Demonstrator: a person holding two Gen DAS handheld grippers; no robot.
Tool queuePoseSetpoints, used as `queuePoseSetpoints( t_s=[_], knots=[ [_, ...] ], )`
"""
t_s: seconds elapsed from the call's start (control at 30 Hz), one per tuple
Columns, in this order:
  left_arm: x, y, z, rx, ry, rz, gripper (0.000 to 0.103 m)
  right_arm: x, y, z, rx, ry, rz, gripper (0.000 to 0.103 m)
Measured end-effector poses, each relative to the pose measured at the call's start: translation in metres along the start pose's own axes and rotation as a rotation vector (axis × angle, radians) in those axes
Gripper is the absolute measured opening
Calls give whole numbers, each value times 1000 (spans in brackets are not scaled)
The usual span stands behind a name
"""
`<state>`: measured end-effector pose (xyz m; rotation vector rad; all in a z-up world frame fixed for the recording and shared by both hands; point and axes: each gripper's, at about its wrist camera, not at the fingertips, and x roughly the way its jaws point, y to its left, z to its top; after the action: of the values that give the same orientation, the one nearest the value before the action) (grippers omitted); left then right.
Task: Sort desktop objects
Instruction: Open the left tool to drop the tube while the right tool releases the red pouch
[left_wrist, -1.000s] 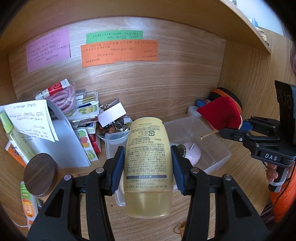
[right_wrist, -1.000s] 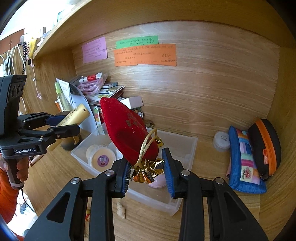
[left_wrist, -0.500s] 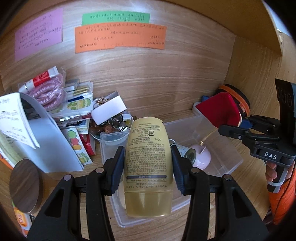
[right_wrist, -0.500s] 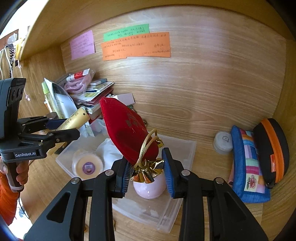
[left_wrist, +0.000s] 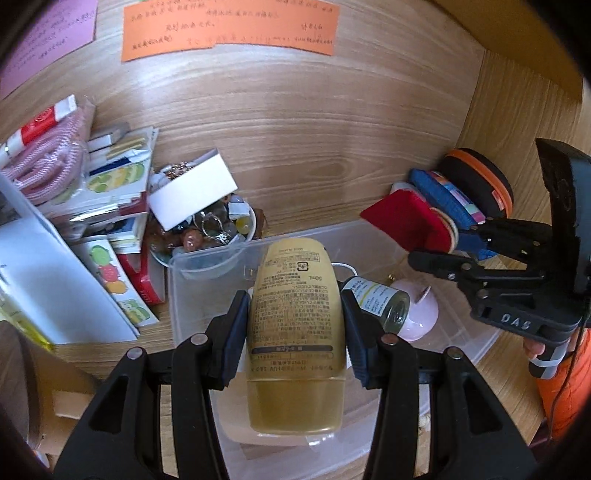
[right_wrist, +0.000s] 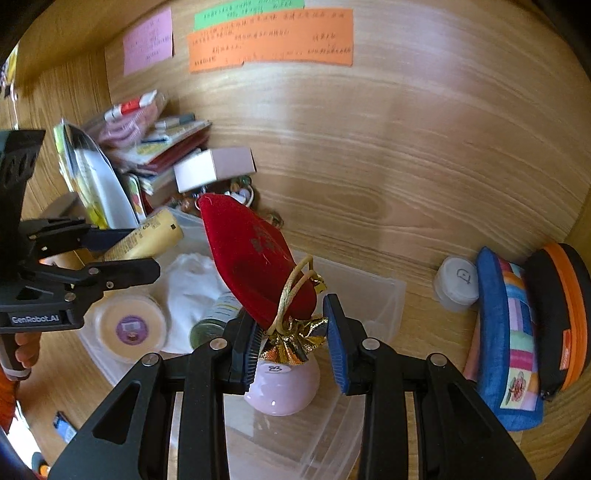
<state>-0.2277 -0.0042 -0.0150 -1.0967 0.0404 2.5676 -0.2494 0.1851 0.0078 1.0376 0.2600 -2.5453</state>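
My left gripper (left_wrist: 295, 332) is shut on a yellow cream tube (left_wrist: 295, 317), held above the clear plastic bin (left_wrist: 192, 266); it also shows in the right wrist view (right_wrist: 144, 242). My right gripper (right_wrist: 291, 339) is shut on a red velvet pouch (right_wrist: 255, 266) with a gold cord and gold foil neck, held over the bin (right_wrist: 384, 295). In the bin lie a pink round jar (right_wrist: 284, 387), a small glass bottle (left_wrist: 380, 299), a round cream tin (right_wrist: 129, 328) and a white cloth (right_wrist: 192, 291).
A stack of books, papers and a bowl of beads (left_wrist: 207, 236) stands left of the bin. A blue patterned pouch (right_wrist: 509, 350), a black-orange case (right_wrist: 561, 314) and a white jar (right_wrist: 458, 284) sit at the right. Sticky notes (right_wrist: 269, 40) hang on the back wall.
Both grippers have moved forward and lower over the bin, each still holding its object. The bin contents now appear closer and larger.
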Motion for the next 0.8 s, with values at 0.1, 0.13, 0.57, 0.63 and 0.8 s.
queuePoseSetpoints(
  t_s=[0.1,0.13,0.57,0.63,0.8],
  knots=[
    [4,-2,3,6,5,-8,39,7,2,-2,-15,17,-3,30],
    [5,-3,5,6,6,-9,38,10,3,-3,-19,21,-4,30],
    [20,-7,5,23,40,-10,38,26,7,-6,-38,50,-9,32],
    [20,-7,6,20,42,-9,38,27,7,-5,-42,56,-9,32],
    [18,-13,8,30,40,-5,38,26,8,-6,-44,73,-7,40]
  ],
)
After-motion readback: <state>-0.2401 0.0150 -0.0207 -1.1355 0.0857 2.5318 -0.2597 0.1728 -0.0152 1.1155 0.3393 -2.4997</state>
